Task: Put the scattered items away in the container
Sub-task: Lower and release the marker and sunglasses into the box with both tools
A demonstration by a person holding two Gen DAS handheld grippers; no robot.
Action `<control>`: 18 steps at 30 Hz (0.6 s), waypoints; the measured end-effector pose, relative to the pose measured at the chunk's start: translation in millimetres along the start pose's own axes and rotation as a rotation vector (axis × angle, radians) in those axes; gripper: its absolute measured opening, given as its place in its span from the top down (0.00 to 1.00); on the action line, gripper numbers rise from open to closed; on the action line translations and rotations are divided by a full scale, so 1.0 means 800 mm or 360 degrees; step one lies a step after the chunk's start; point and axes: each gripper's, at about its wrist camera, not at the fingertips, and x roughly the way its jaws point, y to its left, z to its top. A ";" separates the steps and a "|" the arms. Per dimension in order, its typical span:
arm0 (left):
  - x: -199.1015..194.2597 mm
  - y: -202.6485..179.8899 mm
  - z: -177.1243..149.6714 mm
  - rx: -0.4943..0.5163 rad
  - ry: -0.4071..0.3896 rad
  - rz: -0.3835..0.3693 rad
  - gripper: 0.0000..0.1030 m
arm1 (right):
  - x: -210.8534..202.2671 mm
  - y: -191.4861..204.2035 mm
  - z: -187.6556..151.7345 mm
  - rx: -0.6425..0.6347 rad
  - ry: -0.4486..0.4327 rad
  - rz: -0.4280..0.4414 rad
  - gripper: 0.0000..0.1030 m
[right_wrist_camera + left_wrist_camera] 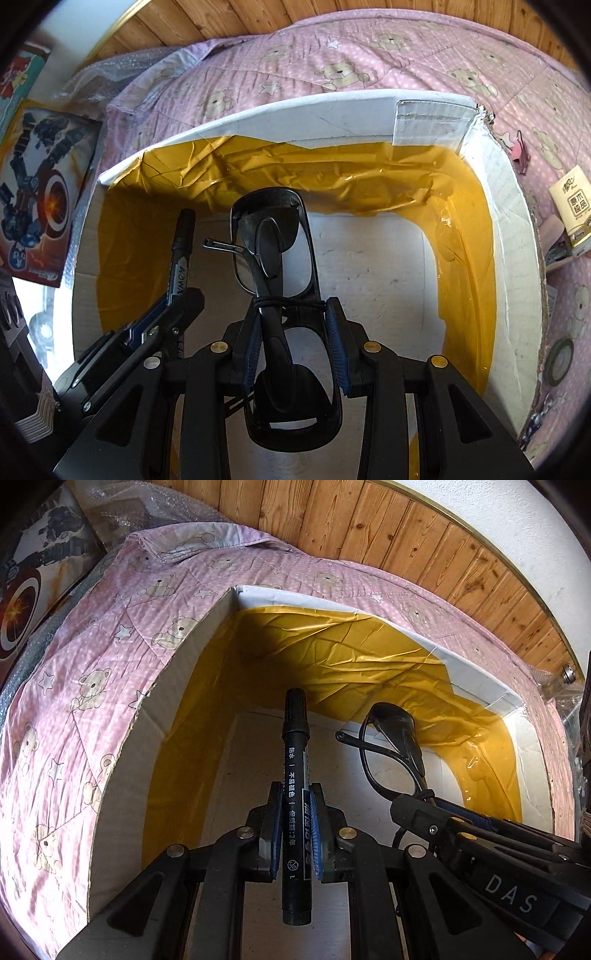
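Pink bear-print quilt (92, 657) under an open cardboard box (122, 775), yellow tape lining its walls. My left gripper (297, 834) pinches a black marker (295, 775) at centre frame, over the box. My right gripper (295, 354) clamps folded black glasses (273, 258), also over the box interior.

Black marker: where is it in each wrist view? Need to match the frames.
Left wrist: marker dead centre, clamped upright in the left gripper, over the box floor.
Right wrist: marker left of centre, slanted, beside the glasses.
Shared landmark: the box's yellow-taped far wall.
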 end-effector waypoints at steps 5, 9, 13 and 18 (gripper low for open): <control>0.004 -0.001 0.003 -0.0018 0.0038 0.0033 0.83 | -0.001 -0.002 0.000 0.0027 0.0011 0.0010 0.63; -0.003 -0.003 0.001 -0.0025 0.0049 0.0023 0.80 | -0.015 -0.006 -0.005 0.0052 -0.0008 0.0064 0.65; -0.022 -0.003 0.001 -0.0028 0.0019 0.0035 0.78 | -0.032 -0.006 -0.010 0.0051 -0.0037 0.0119 0.60; -0.054 -0.001 -0.009 -0.0048 -0.0033 0.0022 0.69 | -0.067 -0.006 -0.033 0.0036 -0.0088 0.0222 0.58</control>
